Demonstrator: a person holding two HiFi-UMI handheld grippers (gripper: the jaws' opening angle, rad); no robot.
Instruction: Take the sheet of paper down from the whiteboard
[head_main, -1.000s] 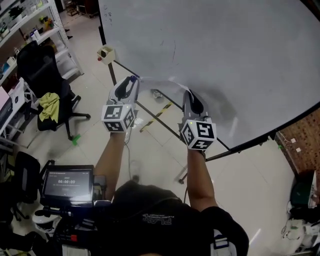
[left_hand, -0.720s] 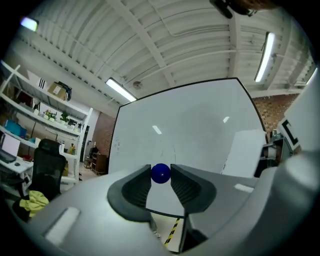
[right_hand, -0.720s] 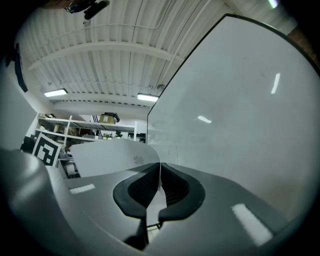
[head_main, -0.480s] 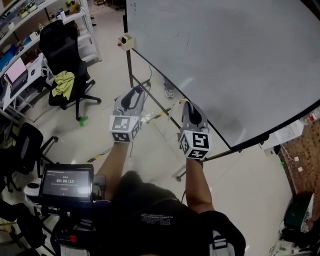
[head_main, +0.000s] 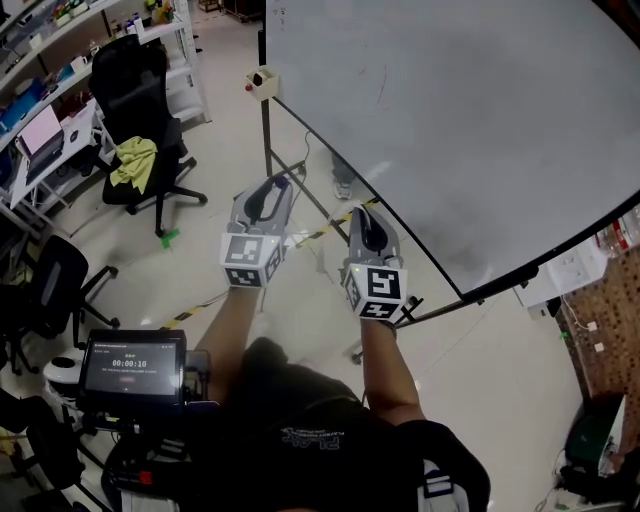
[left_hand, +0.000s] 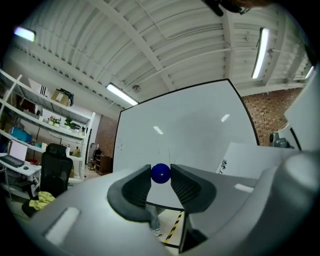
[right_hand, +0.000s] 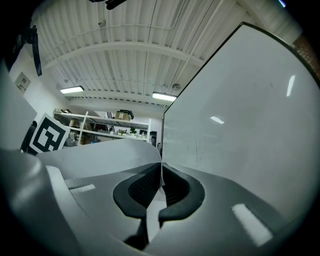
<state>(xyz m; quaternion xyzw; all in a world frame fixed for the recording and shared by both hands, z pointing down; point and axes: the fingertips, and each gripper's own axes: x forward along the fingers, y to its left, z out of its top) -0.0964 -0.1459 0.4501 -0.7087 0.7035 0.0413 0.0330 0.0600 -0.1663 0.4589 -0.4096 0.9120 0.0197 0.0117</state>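
On screen (head_main: 133, 365), 00:00:10, R gripper (right_hand: 161, 172): paper (right_hand: 105, 157), L gripper (left_hand: 160, 176): ball (left_hand: 160, 172)

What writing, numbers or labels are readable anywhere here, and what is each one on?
"00:00:10": a timer on the small screen at lower left in the head view; the line above it is too small to read.
Print on the back of the person's black shirt: blurred, unreadable.
Dark mark at the edge of the sheet of paper: too small to read.
Faint scribbles on the whiteboard: too faint to read.
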